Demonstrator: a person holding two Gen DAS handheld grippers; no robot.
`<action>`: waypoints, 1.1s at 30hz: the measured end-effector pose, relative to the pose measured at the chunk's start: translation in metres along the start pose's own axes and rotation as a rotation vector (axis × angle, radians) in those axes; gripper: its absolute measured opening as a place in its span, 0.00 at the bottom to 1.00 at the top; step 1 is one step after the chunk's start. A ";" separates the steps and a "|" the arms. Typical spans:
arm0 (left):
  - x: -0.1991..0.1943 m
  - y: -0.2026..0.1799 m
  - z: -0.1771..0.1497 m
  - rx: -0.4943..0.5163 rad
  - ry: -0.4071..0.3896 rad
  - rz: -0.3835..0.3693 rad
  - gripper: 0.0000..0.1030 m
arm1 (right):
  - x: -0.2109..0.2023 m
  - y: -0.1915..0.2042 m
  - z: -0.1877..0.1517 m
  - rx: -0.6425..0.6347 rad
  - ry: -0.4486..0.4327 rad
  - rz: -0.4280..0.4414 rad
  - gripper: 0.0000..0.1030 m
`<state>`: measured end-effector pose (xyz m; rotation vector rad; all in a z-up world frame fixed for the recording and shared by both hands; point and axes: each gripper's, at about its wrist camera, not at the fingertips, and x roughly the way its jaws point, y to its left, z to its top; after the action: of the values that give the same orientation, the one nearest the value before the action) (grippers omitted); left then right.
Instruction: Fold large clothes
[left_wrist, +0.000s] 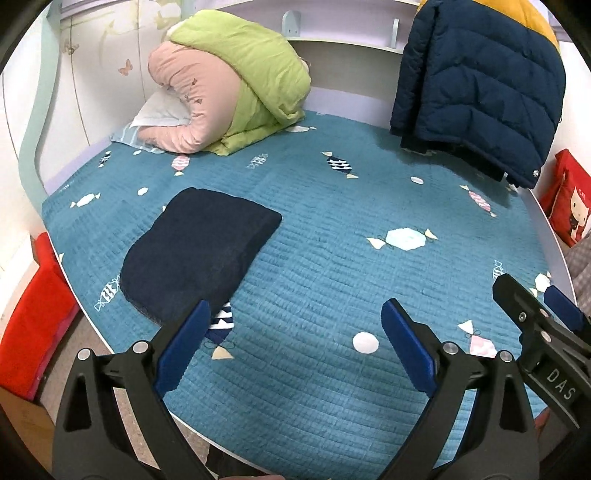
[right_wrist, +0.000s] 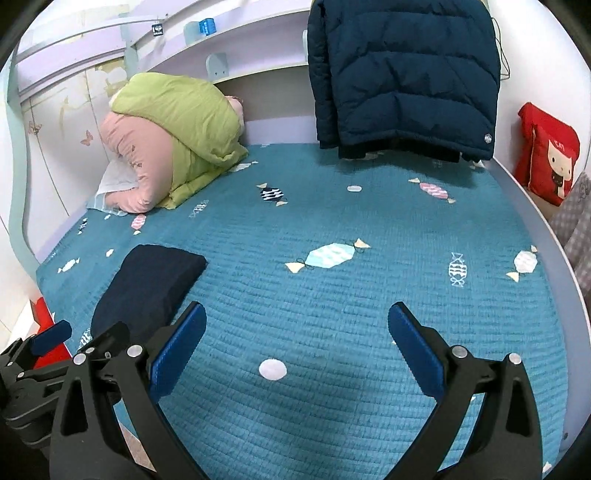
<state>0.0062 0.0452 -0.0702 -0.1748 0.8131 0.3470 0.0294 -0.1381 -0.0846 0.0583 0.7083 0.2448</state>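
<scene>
A dark navy garment (left_wrist: 195, 251) lies folded into a thick rectangle on the left of the teal bed cover (left_wrist: 332, 266); it also shows in the right wrist view (right_wrist: 147, 288). A navy puffer jacket (left_wrist: 476, 99) with a yellow top hangs at the bed's far right, also seen in the right wrist view (right_wrist: 402, 77). My left gripper (left_wrist: 295, 314) is open and empty, above the bed's near edge, just right of the folded garment. My right gripper (right_wrist: 297, 314) is open and empty over the bed; it also shows in the left wrist view (left_wrist: 532, 302), to the right of the left gripper.
A rolled green and pink quilt (left_wrist: 229, 85) with a white pillow lies at the far left corner. A red cushion (right_wrist: 546, 155) leans at the right wall. A red box (left_wrist: 33, 325) sits on the floor left of the bed. A headboard shelf (right_wrist: 258, 55) runs behind.
</scene>
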 end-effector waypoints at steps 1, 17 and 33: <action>0.000 0.000 0.000 0.000 -0.002 -0.002 0.92 | -0.001 0.000 -0.001 0.002 -0.007 -0.005 0.93; -0.008 -0.003 -0.004 0.015 -0.032 0.008 0.92 | -0.008 -0.007 -0.003 -0.012 -0.043 -0.038 0.93; -0.018 -0.007 -0.007 0.013 -0.062 0.003 0.92 | -0.013 -0.009 -0.004 -0.022 -0.063 -0.075 0.93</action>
<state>-0.0074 0.0330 -0.0614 -0.1499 0.7540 0.3480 0.0192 -0.1503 -0.0809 0.0183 0.6436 0.1782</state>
